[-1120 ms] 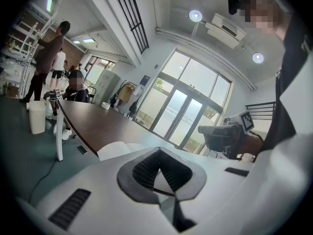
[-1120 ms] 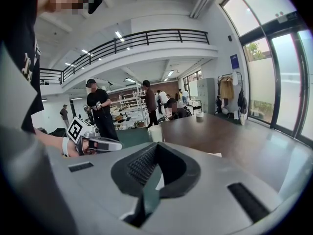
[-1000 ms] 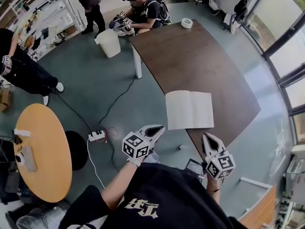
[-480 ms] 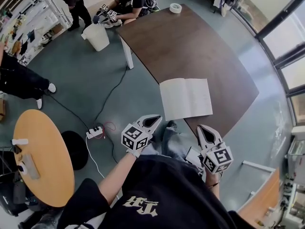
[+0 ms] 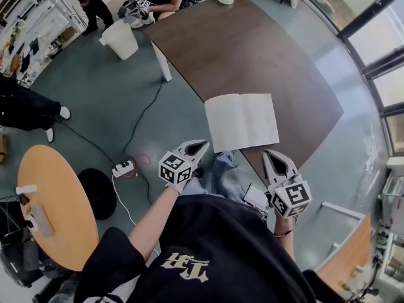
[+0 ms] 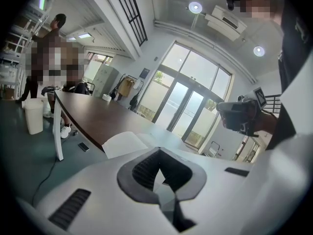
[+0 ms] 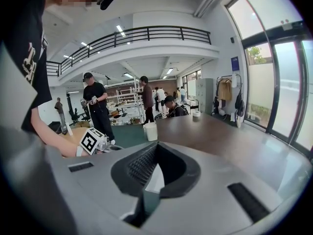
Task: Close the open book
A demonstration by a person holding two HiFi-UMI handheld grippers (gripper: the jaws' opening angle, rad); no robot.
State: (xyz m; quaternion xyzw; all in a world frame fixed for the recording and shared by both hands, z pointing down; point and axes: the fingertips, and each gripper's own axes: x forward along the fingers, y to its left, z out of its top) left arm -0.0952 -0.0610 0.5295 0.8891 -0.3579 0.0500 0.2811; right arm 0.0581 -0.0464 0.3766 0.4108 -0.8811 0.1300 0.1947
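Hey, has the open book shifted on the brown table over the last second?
No. The open book lies at the same near edge of the brown table, its left page overhanging that edge as before.

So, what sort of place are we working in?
Probably an open-plan lab or office workspace. It has a large dark table, tall glass doors and a railed mezzanine overhead.

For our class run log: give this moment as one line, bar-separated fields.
stage: before contact | book open at table edge | left gripper shut, empty | right gripper shut, empty | neither touches book
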